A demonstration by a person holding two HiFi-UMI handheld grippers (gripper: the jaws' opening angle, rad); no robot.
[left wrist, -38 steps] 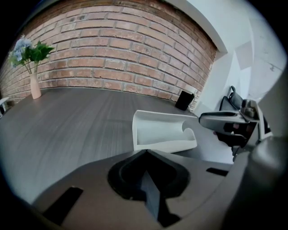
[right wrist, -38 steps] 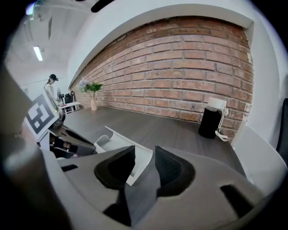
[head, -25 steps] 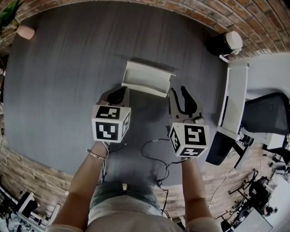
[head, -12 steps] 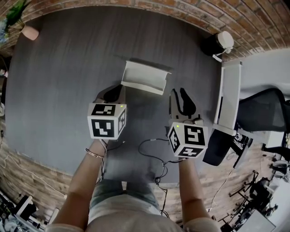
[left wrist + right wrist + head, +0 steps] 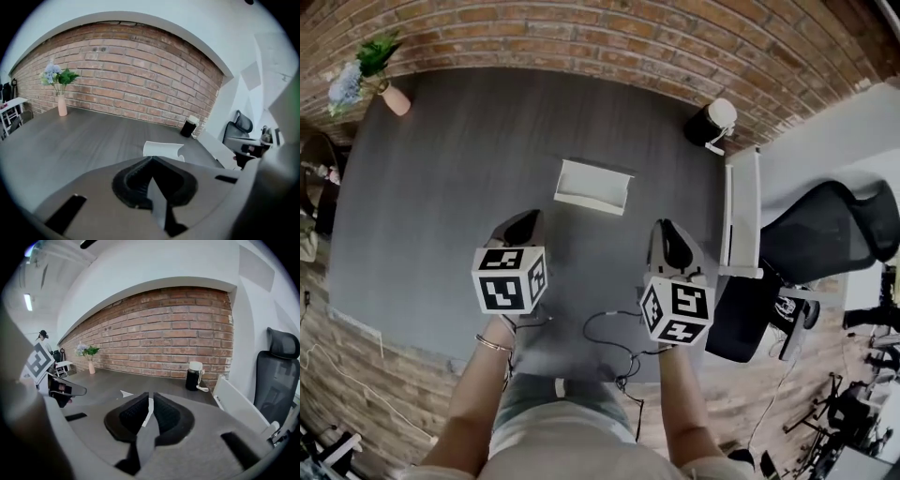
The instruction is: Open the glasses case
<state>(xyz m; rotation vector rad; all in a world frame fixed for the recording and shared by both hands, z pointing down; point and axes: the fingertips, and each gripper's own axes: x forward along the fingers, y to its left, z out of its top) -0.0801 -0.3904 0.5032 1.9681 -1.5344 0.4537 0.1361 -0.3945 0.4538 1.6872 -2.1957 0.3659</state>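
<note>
A: Where is the white, box-shaped hard-shell glasses case (image 5: pixel 592 187)?

B: It's on the dark grey tabletop (image 5: pixel 441 187), about the middle, a little nearer the far edge than the near one. It sits well apart from both pairs of tongs, and nothing touches it. From the head view it looks open, with the lid tipped back toward the far edge.

A: And the tongs?

B: The left tongs (image 5: pixel 151 159) are closed, pads together and holding nothing. The right tongs (image 5: pixel 150 397) have just been closing. Only a thin slit shows between the pads, with nothing in it.

A: How would the case handle if it needs touching again?

B: I'd expect it to be light and stiff, with a smooth shell that could slip. A light box like that would probably skid across the tabletop, or lift whole, if only the lid is pulled.

A: So where should they take hold?

B: One pair should pin the base across its short end, low down. The other should pinch the lid's free long edge, away from the hinge. A modest squeeze should do, since a thin shell may flex or pop out sideways.
</note>
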